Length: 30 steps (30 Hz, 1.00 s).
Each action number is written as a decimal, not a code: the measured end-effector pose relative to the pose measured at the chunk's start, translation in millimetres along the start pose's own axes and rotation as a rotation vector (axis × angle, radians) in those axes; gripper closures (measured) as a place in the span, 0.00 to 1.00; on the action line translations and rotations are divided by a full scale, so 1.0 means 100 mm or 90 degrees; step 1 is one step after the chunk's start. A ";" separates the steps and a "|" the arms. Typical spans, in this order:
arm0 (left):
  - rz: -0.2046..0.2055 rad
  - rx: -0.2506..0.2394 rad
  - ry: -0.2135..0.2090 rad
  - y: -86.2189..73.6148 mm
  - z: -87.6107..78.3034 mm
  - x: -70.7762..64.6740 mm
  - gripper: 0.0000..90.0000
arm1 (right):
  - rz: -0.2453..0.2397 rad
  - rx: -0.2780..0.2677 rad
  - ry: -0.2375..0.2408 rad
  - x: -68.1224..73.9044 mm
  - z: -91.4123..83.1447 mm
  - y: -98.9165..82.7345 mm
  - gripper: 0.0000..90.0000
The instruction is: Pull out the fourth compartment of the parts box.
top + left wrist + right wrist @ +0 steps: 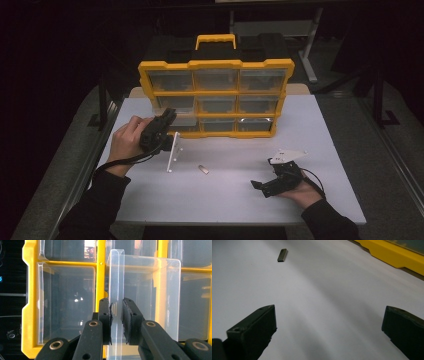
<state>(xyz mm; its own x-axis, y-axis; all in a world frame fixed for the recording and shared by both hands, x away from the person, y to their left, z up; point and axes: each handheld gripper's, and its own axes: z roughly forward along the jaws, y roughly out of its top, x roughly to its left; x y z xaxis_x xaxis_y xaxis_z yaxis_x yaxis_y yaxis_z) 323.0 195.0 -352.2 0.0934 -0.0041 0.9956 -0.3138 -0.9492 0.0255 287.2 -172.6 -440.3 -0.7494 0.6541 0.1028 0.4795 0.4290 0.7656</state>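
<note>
The left gripper (116, 315) pinches the front tab of a clear drawer (147, 297), partly drawn from the yellow organizer (216, 97) at twelve o'clock. The right gripper (329, 327) rests, jaws wide apart. Likely next: place the small metal piece (203, 170) inside.

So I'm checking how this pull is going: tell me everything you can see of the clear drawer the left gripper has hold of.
The clear drawer is a see-through plastic bin, slightly frosted, with thin walls and an upright handle tab on its front. It sits in the lowest row, left column, of the yellow organizer, partly slid out of its slot. It looks empty. The left gripper is shut on the tab, its black pads pressing both faces. Nothing else touches the drawer except its slot.
</note>
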 end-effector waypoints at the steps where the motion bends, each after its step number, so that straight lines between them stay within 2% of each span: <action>1: 0.001 -0.003 0.000 0.00 0.00 0.00 0.87 | 0.000 0.000 0.000 0.00 0.00 0.00 0.00; 30: 0.005 -0.017 0.001 0.04 -0.21 0.00 0.87 | -0.001 0.000 -0.001 0.00 0.00 0.00 0.00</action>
<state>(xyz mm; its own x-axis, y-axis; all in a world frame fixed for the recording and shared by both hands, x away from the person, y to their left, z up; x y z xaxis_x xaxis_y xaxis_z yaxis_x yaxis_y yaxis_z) 301.9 197.7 -350.6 0.0895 -0.0117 0.9959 -0.3401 -0.9402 0.0195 286.8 -172.8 -440.0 -0.7498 0.6539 0.1011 0.4785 0.4303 0.7654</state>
